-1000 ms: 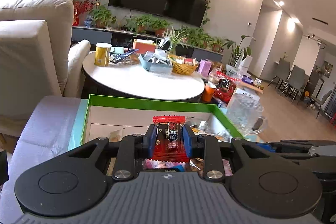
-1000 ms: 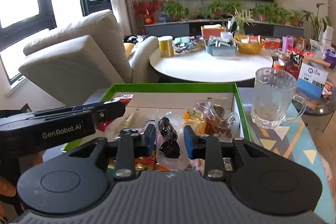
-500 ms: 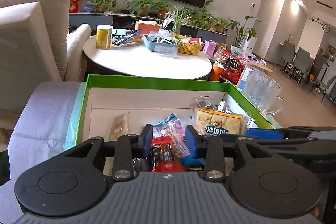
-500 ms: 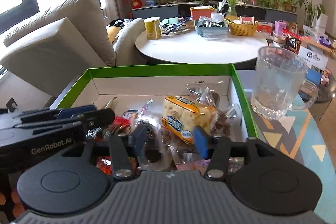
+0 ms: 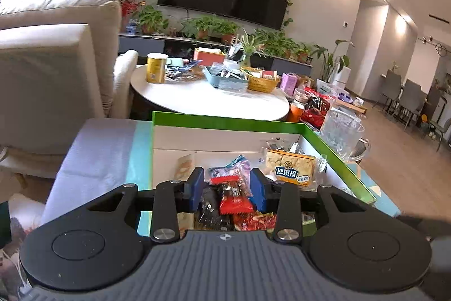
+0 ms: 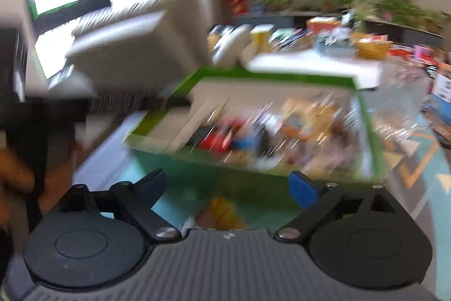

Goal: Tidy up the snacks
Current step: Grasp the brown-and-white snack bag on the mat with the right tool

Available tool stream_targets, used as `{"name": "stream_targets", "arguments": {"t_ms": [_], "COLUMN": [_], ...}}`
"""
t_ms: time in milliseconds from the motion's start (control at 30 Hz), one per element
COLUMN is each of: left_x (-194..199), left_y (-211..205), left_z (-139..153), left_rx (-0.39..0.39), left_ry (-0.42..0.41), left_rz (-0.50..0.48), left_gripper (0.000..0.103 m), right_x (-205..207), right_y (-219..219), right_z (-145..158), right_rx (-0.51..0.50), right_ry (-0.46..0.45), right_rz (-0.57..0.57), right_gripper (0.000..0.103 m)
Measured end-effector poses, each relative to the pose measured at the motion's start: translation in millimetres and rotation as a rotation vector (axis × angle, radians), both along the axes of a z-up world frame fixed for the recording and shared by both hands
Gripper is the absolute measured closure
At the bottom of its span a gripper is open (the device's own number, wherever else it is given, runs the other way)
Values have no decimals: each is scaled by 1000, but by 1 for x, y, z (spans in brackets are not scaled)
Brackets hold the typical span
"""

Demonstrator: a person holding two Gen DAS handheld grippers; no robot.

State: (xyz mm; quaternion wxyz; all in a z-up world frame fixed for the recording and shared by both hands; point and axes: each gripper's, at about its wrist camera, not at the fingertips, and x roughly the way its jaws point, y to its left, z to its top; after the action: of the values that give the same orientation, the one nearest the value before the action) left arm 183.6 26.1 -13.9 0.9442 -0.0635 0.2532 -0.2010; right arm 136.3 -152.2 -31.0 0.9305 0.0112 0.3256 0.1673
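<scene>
- Nearest, the right gripper [image 6: 235,189] stands spread wide and empty, before the green box's [image 5: 225,122] near edge; the view is blurred.
- The left gripper [image 5: 225,188] hangs half spread over the box's near side, gripping nothing.
- Below it lies the red snack packet [image 5: 235,202]: light, crinkly, slippery; probably best pinched across its flat middle.
- Toward the right wall lies the biscuit pack [image 5: 290,169], likely crushable.

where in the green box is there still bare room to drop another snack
The green box has bare floor along its far wall and left wall, around the pale packet. The near middle and right are crowded: the red packet, the biscuit pack and clear wrappers piled together.
</scene>
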Motion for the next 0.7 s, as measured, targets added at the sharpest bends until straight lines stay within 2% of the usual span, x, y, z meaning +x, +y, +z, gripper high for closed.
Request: {"name": "stream_targets", "arguments": {"t_ms": [167, 267, 367, 433, 500, 600, 700], "left_x": [-16, -29, -34, -35, -36, -44, -50], "left_y": [11, 16, 19, 19, 17, 11, -1], "left_z": [2, 3, 3, 2, 2, 6, 5], "left_rx": [-3, 0, -16, -34, -45, -44, -34], "left_ry": [16, 10, 3, 28, 40, 15, 13], "left_rz": [9, 10, 20, 22, 14, 0, -29], "left_gripper": [69, 69, 69, 69, 69, 69, 69], "right_x": [-1, 1, -7, -14, -25, -34, -47], "right_y": [36, 39, 38, 36, 32, 23, 1], "right_z": [-34, -44, -40, -37, -32, -27, -15], "right_rx": [-161, -160, -150, -153, -159, -165, -138], "right_ry": [73, 115, 87, 96, 90, 73, 40], "right_rz": [33, 16, 8, 6, 5, -8, -71], "right_gripper": [44, 44, 44, 53, 57, 57, 59]}}
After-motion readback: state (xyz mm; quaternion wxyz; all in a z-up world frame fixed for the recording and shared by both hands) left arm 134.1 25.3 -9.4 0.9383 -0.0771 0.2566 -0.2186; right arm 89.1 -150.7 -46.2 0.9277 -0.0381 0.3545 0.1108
